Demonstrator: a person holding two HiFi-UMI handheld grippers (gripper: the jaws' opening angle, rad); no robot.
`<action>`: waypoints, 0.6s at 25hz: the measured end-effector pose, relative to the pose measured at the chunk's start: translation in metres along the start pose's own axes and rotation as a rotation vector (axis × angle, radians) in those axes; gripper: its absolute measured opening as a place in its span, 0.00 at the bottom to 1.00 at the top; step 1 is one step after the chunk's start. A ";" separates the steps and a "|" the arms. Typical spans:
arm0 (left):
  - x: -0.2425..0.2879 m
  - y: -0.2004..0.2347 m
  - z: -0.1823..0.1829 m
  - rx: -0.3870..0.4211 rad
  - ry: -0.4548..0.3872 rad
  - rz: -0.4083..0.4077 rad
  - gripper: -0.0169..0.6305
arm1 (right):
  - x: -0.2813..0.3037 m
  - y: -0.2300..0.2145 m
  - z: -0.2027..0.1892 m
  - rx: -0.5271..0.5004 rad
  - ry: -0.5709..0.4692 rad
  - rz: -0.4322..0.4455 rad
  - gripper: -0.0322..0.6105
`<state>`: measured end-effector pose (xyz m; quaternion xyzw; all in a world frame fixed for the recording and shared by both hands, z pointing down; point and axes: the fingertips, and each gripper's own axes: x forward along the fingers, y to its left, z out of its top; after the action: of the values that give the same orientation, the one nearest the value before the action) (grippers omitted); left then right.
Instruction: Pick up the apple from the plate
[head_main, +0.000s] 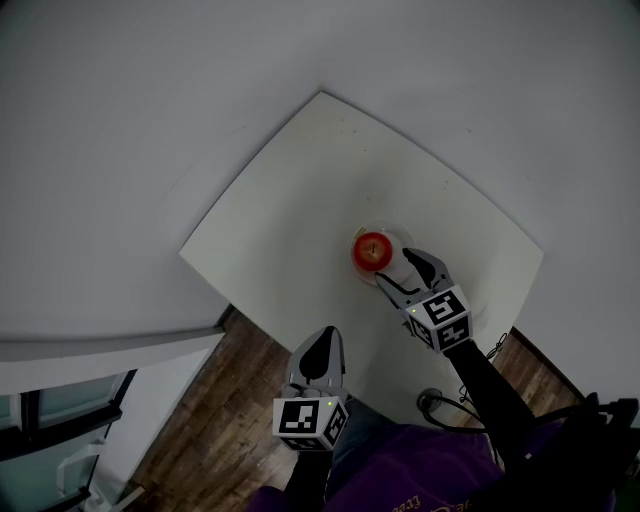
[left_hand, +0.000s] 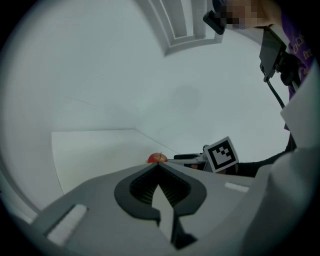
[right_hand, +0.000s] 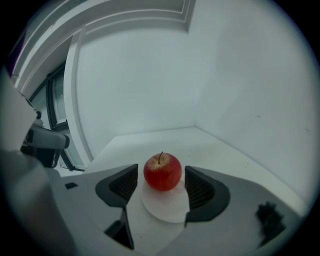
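Observation:
A red apple (head_main: 373, 250) (right_hand: 162, 172) stands upright, stem up, on a small white plate (head_main: 392, 233) (right_hand: 165, 210) on the white table (head_main: 300, 190). My right gripper (head_main: 397, 268) (right_hand: 161, 176) is open just in front of it. In the right gripper view the apple sits between the two dark pads, with a gap on each side. My left gripper (head_main: 325, 340) (left_hand: 159, 166) hangs at the table's near edge, shut and empty. Over its tips, the left gripper view shows the top of the apple (left_hand: 156, 158) and the right gripper's marker cube (left_hand: 221, 154).
The table fills a corner between two pale walls (head_main: 480, 80). Wooden floor (head_main: 215, 400) lies to its near left, beside a window (head_main: 60, 420). A dark cable (head_main: 432, 404) hangs near the right arm's sleeve.

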<state>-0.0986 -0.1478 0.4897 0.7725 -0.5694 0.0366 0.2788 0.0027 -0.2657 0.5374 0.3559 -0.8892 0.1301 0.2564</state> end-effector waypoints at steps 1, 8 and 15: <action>0.000 0.001 0.000 -0.001 0.000 0.001 0.04 | 0.002 0.000 0.000 -0.010 0.002 -0.002 0.50; 0.003 0.003 -0.002 -0.008 0.010 -0.002 0.04 | 0.015 -0.002 0.002 -0.024 0.005 -0.002 0.53; 0.005 0.007 -0.005 -0.020 0.020 -0.007 0.04 | 0.033 0.003 -0.004 -0.075 0.051 0.010 0.59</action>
<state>-0.1021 -0.1510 0.4986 0.7712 -0.5641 0.0378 0.2924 -0.0181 -0.2812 0.5583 0.3382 -0.8883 0.1071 0.2916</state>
